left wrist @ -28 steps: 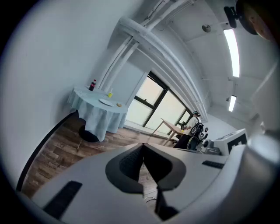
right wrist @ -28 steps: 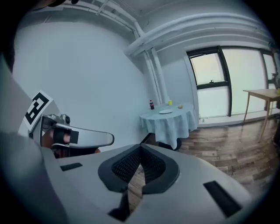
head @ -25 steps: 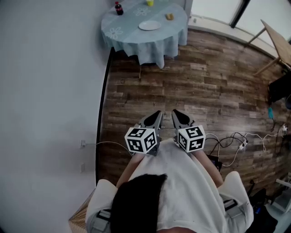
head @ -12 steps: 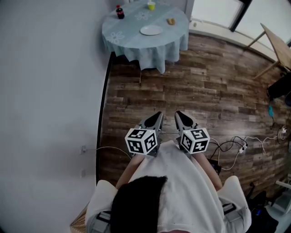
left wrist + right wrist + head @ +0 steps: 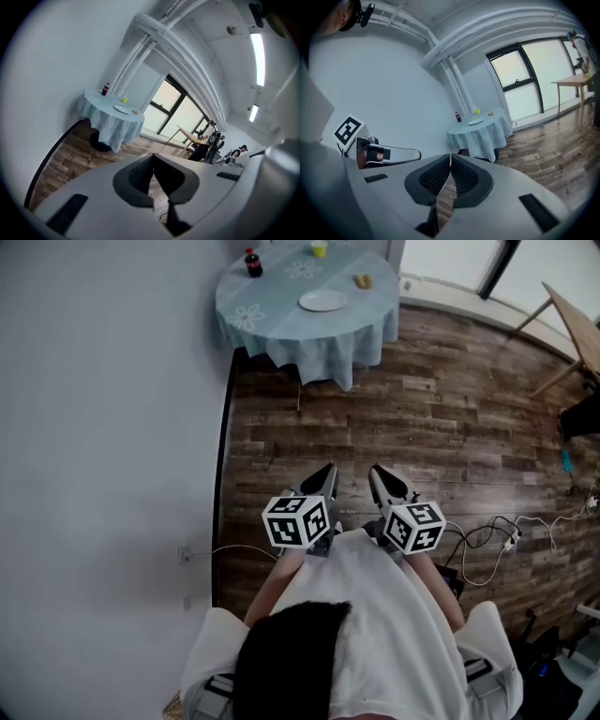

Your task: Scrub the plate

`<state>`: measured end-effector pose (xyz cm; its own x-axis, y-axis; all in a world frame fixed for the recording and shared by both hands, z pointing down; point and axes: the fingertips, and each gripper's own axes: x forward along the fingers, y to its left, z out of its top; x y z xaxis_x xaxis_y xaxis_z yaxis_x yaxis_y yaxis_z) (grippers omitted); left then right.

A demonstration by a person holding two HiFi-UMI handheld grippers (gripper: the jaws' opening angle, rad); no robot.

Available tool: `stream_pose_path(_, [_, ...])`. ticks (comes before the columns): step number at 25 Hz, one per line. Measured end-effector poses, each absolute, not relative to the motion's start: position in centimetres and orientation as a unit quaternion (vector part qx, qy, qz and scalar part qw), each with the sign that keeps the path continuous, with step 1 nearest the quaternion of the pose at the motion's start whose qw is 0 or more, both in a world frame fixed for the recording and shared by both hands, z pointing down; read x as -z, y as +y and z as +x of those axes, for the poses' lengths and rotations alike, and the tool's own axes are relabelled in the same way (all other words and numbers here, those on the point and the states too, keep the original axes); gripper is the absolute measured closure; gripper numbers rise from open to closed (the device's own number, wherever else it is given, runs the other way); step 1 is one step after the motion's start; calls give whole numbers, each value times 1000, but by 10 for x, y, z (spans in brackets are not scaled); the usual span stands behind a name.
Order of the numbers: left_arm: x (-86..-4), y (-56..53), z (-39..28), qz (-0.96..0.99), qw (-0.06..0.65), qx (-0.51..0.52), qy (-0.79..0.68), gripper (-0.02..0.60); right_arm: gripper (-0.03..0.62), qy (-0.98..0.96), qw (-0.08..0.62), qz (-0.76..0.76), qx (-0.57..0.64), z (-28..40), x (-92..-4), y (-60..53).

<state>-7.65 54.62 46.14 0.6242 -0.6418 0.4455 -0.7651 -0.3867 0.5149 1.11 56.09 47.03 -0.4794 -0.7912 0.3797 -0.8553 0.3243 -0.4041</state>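
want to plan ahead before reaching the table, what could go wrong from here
1. The white plate lies loose on the draped tablecloth; scrubbing could slide it or drag the cloth, tipping the red-capped bottle or yellow cup.
2. The left gripper and right gripper are shut and empty, far from the plate, so a scrubber must be picked up first.
3. Loose cables on the wood floor at the person's right could snag a foot.

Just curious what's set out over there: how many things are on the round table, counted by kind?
Bottle: 1
Yellow cup: 1
White plate: 1
Small yellowish lump, maybe a sponge: 1
Total: 4
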Motion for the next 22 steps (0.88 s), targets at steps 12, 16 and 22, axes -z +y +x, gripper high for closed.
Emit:
stream_pose_path(12, [-469, 538, -86, 826, 387, -70, -403, 572, 559, -782, 61, 539, -307, 17, -482, 553])
stream_pose_path(16, [-473, 532, -85, 824, 390, -71, -405, 572, 557, -787, 66, 537, -296, 17, -480, 543])
stream_pose_path(22, [-475, 513, -84, 814, 401, -58, -417, 572, 559, -791, 87, 535, -284, 24, -483, 522])
